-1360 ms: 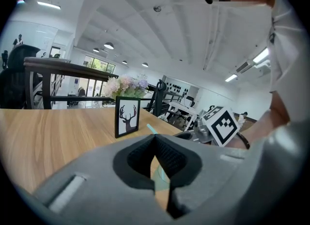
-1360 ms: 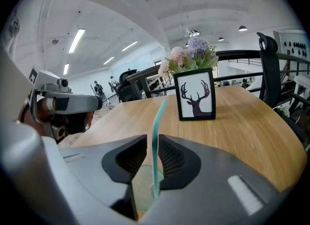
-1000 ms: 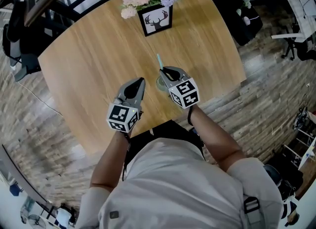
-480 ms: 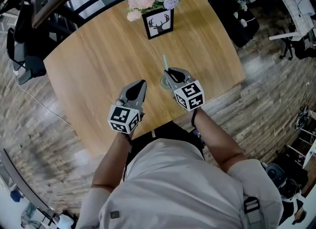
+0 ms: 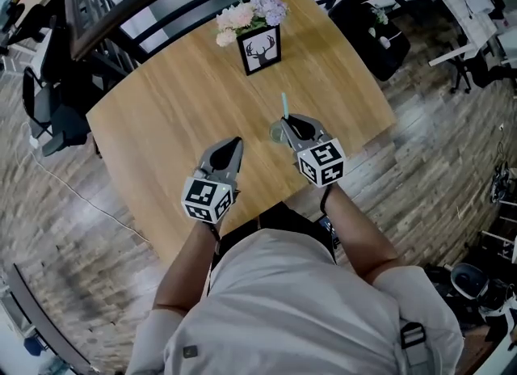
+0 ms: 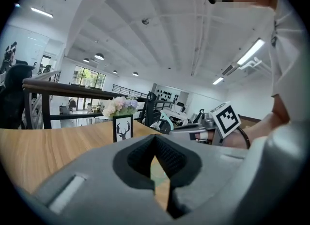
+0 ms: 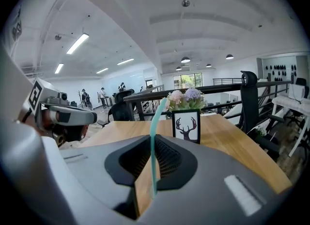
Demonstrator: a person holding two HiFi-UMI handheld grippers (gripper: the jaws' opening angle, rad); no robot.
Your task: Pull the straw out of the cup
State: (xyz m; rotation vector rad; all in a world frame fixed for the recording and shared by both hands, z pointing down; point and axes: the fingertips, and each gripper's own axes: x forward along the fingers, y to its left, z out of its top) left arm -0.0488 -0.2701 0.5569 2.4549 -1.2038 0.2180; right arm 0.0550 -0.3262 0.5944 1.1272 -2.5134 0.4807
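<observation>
The right gripper (image 5: 287,125), a grey two-jaw tool whose cube carries black-and-white square markers, has its jaws pinched on a thin teal plastic straw (image 5: 283,106). In the right gripper view the straw (image 7: 153,146) runs upright between the ribbed black pads, its upper part rising above them. Its lower end drops out of sight behind the jaws, so I cannot tell whether it still reaches into the cup. That small clear cup (image 5: 277,132) with pale greenish contents stands on the light wooden table (image 5: 178,99), just beside the right gripper's tips. The left gripper (image 5: 235,142), with a similar marker cube, hovers to the cup's left. Its jaws meet at the tips with nothing between them (image 6: 155,141). Farther back stands a black box with a white panel printed with a black deer head (image 5: 261,49), holding pink and lilac flowers (image 5: 246,12).
</observation>
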